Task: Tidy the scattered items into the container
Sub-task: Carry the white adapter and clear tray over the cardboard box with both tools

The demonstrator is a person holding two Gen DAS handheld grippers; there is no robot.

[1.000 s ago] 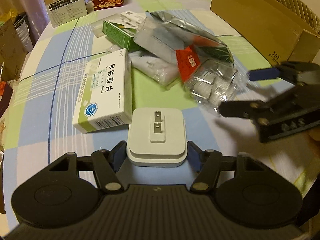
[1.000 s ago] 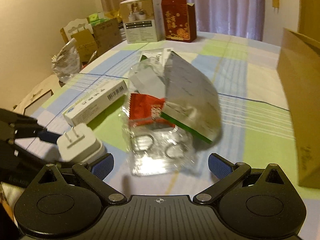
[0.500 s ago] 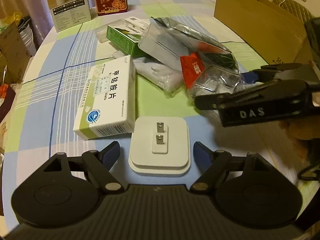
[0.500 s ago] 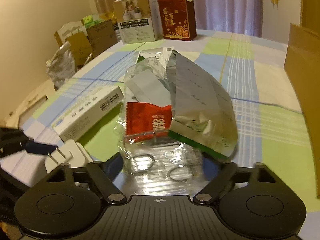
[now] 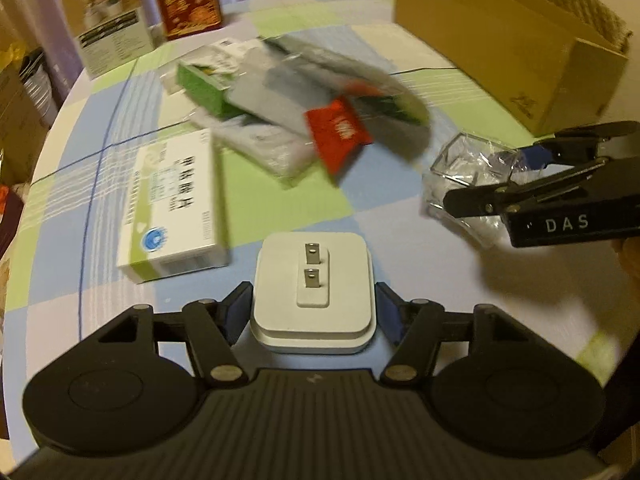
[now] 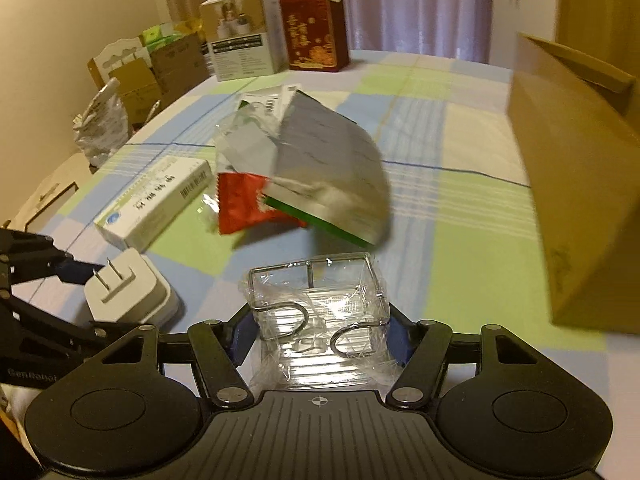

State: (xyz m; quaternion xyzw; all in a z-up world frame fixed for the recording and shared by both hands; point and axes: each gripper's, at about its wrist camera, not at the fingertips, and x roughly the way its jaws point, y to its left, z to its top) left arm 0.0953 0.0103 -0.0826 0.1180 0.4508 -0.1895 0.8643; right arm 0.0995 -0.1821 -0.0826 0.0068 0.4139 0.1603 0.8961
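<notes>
Left gripper (image 5: pixel 314 308) clamped a smooth white charger (image 5: pixel 313 292) near the table edge. Right gripper (image 6: pixel 320 330) held a crinkly clear pack (image 6: pixel 320 316), open cloth between it and the cardboard box (image 6: pixel 576 200); pile (image 6: pixel 320 176) beyond.

The white plug adapter (image 5: pixel 313 294) lies prongs up, near; the clear plastic-wrapped pack (image 6: pixel 320 322) is right; the cardboard box (image 5: pixel 508 40) stands far right.

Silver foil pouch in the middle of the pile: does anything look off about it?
Yes. The silver foil pouch sits tilted, propped on the red sachet and other packets rather than lying flat. It is motion-blurred, so its exact rest cannot be told. The cardboard box stands apart, to its right.
</notes>
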